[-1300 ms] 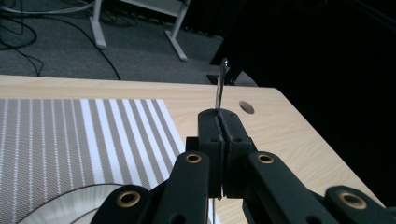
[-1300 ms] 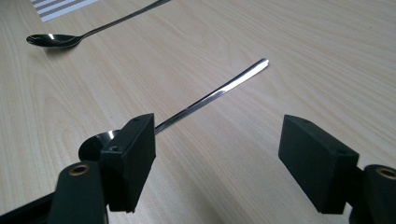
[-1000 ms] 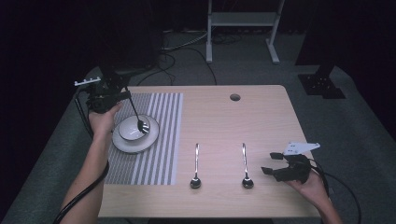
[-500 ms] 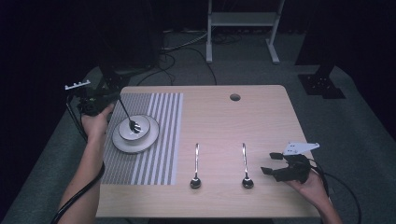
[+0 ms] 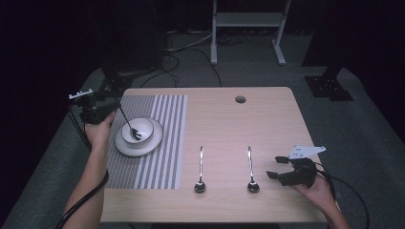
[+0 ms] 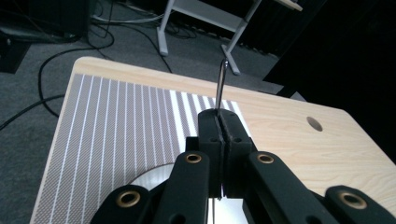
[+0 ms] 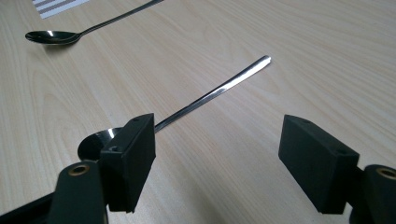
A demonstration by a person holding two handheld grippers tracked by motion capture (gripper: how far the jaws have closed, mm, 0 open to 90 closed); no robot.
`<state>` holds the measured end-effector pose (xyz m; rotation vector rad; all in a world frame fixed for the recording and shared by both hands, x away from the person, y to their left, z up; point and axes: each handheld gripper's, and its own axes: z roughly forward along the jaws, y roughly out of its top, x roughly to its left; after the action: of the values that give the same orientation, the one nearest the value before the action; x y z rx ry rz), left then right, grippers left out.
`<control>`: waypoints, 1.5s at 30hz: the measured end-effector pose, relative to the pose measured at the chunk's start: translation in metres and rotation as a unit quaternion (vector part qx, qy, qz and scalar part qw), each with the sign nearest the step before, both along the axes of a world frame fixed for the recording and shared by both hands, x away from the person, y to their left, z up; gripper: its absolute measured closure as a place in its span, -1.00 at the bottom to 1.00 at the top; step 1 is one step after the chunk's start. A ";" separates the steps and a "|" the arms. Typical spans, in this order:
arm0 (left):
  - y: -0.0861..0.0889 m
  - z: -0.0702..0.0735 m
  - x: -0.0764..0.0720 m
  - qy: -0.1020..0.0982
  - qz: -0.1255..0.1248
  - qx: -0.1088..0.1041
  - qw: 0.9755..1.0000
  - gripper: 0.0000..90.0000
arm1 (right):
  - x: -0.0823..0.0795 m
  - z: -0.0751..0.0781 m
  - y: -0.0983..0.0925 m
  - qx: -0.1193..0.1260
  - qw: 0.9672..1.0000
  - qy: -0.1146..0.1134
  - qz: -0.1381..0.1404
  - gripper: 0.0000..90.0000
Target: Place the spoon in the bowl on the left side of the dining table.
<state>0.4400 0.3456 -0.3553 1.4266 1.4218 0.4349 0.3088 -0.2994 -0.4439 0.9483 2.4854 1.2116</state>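
A white bowl (image 5: 139, 127) sits on a white plate (image 5: 125, 149) on the striped placemat (image 5: 157, 157). My left gripper (image 5: 114, 108) hovers at the plate's left, shut on the handle of a metal spoon (image 5: 130, 125) that slants down into the bowl. In the left gripper view the jaws press together on that spoon handle (image 6: 221, 86), which sticks out past them. Two more spoons (image 5: 200, 167) (image 5: 250, 167) lie side by side on the bare wood. My right gripper (image 5: 276, 167) rests open just right of the right-hand spoon (image 7: 219, 88), whose spoon end lies behind the left finger (image 7: 133, 154).
The wooden table (image 5: 267, 119) has a round cable hole (image 5: 240, 99) near its far edge. Cables and a metal stand base (image 5: 246, 21) lie on the grey floor beyond. The second spoon (image 7: 51, 36) lies at the top left of the right gripper view.
My left gripper has drawn left and slightly nearer with the spoon handle, leaning the spoon more steeply while its tip stays in the bowl. The right gripper has stayed put.
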 end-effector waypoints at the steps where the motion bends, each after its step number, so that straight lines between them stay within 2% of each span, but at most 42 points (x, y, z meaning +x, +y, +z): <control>1: 0.001 -0.002 0.000 0.002 0.002 0.001 1.000 0.98 | 0.000 0.000 0.000 0.000 1.000 0.000 0.000 -0.42; 18: 0.011 -0.021 -0.003 0.014 0.017 -0.007 1.000 0.98 | 0.000 -0.001 0.001 -0.005 1.000 0.000 0.000 -0.42; 45: 0.024 -0.037 -0.008 0.026 0.029 -0.017 0.999 0.93 | 0.000 -0.001 0.002 -0.003 1.000 -0.001 -0.001 -0.42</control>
<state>0.4318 0.3695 -0.3920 1.3818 1.5090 0.4110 0.3091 -0.2978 -0.4451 0.9477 2.4845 1.2025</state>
